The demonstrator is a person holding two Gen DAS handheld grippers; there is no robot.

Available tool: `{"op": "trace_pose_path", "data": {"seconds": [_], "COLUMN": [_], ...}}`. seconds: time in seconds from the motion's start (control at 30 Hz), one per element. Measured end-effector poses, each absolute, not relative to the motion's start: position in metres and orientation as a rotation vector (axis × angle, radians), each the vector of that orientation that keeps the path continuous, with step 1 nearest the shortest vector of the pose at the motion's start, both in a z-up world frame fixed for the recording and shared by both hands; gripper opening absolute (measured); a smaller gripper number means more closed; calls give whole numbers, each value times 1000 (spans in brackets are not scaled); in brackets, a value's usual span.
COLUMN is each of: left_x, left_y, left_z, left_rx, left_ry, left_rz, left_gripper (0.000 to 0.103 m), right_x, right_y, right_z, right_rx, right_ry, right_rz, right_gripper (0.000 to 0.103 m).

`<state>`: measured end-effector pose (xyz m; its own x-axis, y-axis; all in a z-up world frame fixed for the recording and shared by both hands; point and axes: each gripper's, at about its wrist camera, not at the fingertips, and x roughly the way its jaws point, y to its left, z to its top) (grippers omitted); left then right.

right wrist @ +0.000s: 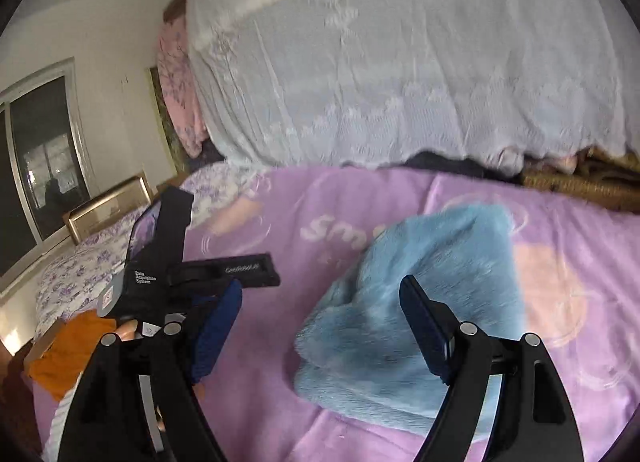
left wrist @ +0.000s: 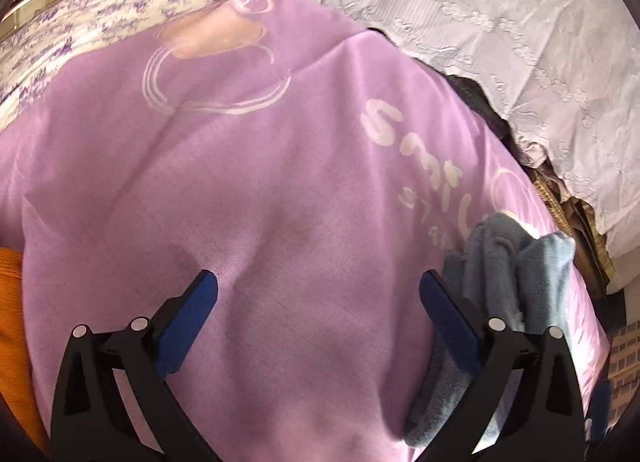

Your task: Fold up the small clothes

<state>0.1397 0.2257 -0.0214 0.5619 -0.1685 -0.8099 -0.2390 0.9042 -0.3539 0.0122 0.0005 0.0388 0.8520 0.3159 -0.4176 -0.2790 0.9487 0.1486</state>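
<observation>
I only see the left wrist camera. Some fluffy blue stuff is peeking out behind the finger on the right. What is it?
Observer: In the right wrist view it's a fluffy blue garment, bundled on the purple blanket.
Operator: Is the other gripper holding it?
Observer: No. The right gripper has its jaws wide open and isn't pinching the cloth.
Operator: Is there a window anywhere?
Observer: Yes, a window on the far left wall, and its glass looks dark.
</observation>
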Motion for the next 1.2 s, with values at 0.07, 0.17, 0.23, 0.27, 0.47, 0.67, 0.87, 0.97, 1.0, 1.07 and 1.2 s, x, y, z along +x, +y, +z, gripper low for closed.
{"op": "trace_pose_path", "data": {"seconds": [0.07, 0.17, 0.23, 0.27, 0.47, 0.67, 0.87, 0.97, 1.0, 1.07, 1.2], "left_x": [135, 127, 118, 114, 114, 145, 142, 143, 143, 143, 144], "left_y": [218, 199, 178, 167, 123, 145, 138, 147, 146, 143, 140], "left_z": [-10, 7, 19, 23, 8, -45, -41, -41, -42, -42, -44], "left_rx": [-441, -397, -328, -281, -40, -176, -124, -176, -175, -158, -138], "left_ry": [961, 933, 903, 887, 876, 1039, 1012, 1034, 1035, 1030, 1037], "left_rz": [-4, -100, -151, -162, -26, -4, 12, -8, -9, -1, 7], "left_gripper": [98, 98, 98, 98, 98, 99, 99, 99, 99, 99, 99], "right_x": [1, -2, 5, 12, 43, 46, 39, 31, 35, 55, 113], "right_y": [-17, -44, -54, -55, -18, -20, -29, -41, -43, -44, -36], "right_z": [46, 43, 29, 20, -36, -48, -27, 3, 11, 25, 35], "right_rx": [67, 100, 131, 139, 133, 149, 137, 164, 149, 119, 57], "right_ry": [422, 436, 501, 533, 672, 679, 726, 649, 638, 645, 720], "right_rz": [236, 153, 143, 147, 196, 215, 288, 265, 248, 216, 203], "right_gripper": [77, 50, 40, 37, 37, 36, 35, 35, 35, 35, 35]}}
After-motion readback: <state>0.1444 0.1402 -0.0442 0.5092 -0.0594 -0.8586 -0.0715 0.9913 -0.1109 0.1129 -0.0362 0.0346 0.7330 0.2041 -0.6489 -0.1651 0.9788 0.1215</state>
